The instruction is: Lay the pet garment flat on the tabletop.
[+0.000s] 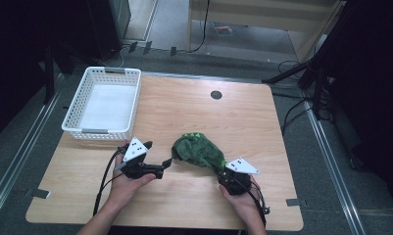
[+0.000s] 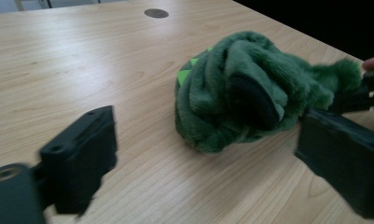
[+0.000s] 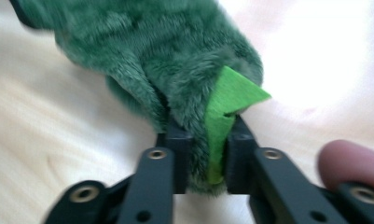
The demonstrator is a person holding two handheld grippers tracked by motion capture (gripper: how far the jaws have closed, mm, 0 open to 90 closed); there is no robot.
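Note:
A crumpled green plush toy [image 1: 196, 149] with light green felt spikes lies on the wooden table [image 1: 243, 117], near the front. My right gripper [image 1: 222, 170] comes in from the toy's right and is shut on its fur and a felt spike [image 3: 231, 95]; in the right gripper view [image 3: 205, 140] both pads press on the plush. My left gripper [image 1: 159, 152] is just left of the toy, pointing toward it. In the left gripper view [image 2: 203, 126] its jaws stand wide open with the plush toy [image 2: 240, 88] ahead of them, untouched.
A white plastic basket [image 1: 103, 73] stands at the table's far left corner, with nothing inside that I can see. A round cable hole [image 1: 216, 94] sits near the far edge. Cables trail from both grippers toward the front edge.

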